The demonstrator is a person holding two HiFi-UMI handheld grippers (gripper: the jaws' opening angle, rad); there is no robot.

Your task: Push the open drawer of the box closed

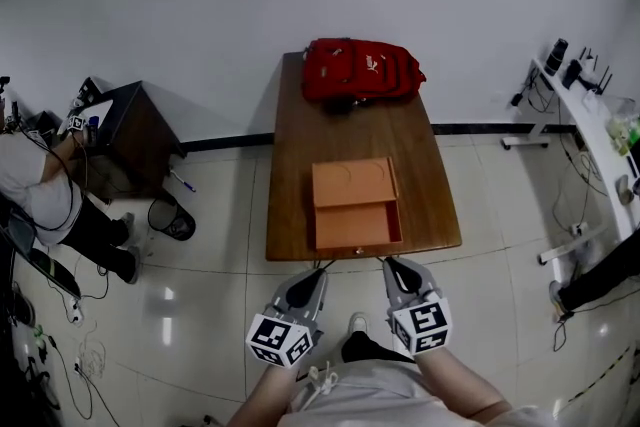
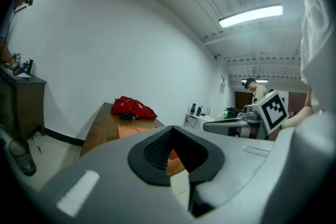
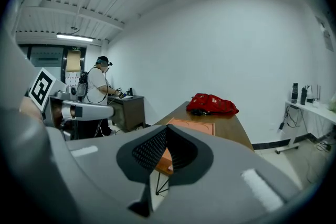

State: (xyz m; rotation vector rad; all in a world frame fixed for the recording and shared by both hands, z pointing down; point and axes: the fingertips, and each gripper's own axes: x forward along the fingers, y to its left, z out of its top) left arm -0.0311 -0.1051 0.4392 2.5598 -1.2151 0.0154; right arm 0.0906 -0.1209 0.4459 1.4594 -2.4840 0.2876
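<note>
**Head view.** An orange box (image 1: pixel 352 183) is sitting on the near half of a brown wooden table (image 1: pixel 300 135). Its flat lid is showing a faint curved line. The drawer (image 1: pixel 358 225) is standing pulled out toward the person, its shallow orange interior showing nothing inside and its front reaching close to the table's near edge. A red backpack (image 1: pixel 362 70) is lying at the far end. The left gripper (image 1: pixel 318 273) and right gripper (image 1: pixel 388 265) are hovering just short of that near edge, side by side and apart from the drawer.

**Left gripper view.** The left gripper (image 2: pixel 171 128) is showing its jaws meeting at the tips with nothing clamped. The box (image 2: pixel 137 131) is lying beyond them, and the backpack (image 2: pixel 132 108) behind it.

**Right gripper view.** The right gripper (image 3: pixel 167 128) is likewise showing its jaws drawn together and gripping nothing. The drawer (image 3: pixel 164 157) is appearing through the opening behind the tips, with a small pale knob (image 3: pixel 170 168) on its front. The box (image 3: pixel 191 126) is lying ahead on the table (image 3: pixel 231 131).
</note>
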